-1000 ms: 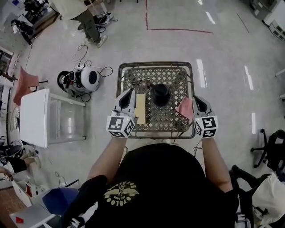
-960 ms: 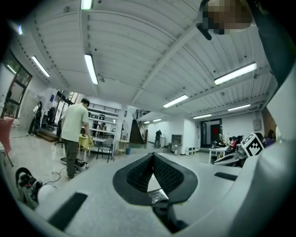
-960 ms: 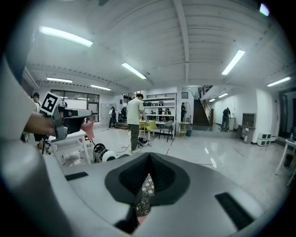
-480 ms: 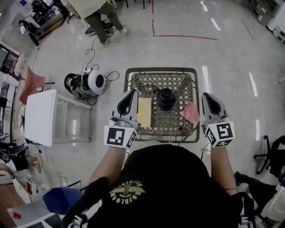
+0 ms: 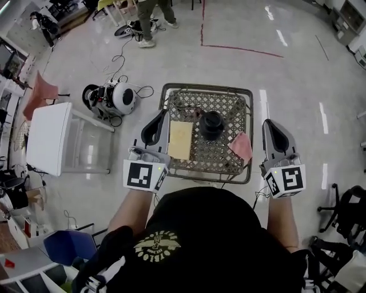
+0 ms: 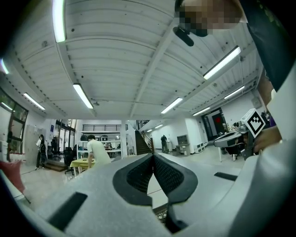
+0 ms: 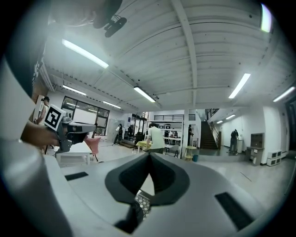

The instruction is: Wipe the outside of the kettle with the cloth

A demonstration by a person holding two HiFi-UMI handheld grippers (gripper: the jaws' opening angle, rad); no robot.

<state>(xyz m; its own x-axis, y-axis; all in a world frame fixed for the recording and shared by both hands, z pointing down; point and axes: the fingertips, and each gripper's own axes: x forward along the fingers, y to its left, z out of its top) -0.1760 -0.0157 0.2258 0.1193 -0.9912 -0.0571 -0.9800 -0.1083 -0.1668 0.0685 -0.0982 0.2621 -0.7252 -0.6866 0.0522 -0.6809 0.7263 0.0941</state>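
Now both tools are higher than a second ago and have drawn off the lattice worktop (image 5: 231, 109). The left tool (image 5: 162, 113) hangs over its left rim and the right tool (image 5: 267, 122) stands just outside its right rim. A second ago the right tool's tip was at the cloth; now it is clear of it. In each gripper view the dark pads meet at their tips with nothing between them, so both tools are closed and empty, and they look out level across the hall rather than down at the work.

The black kettle (image 5: 210, 124) stands upright near the middle of the worktop, in the same place as before. The pink cloth (image 5: 241, 146) lies flat on the lattice, to the right of the kettle and nearer the person, apart from it and held by neither tool. Judging from this, no wiping is under way. Before any wiping, the cloth has to be picked up again and carried to the kettle's side.

Around it, a white side table (image 5: 48, 146) stands well to the left, a round white machine (image 5: 119, 98) with trailing cables (image 5: 117, 63) sits beyond it on the floor, and a person (image 5: 150, 14) stands at the far edge of the view. On the worktop a pale sheet (image 5: 179, 139) lies left of the kettle. Nothing lies between the cloth and the kettle, and the right tool's way down to the cloth looks free.
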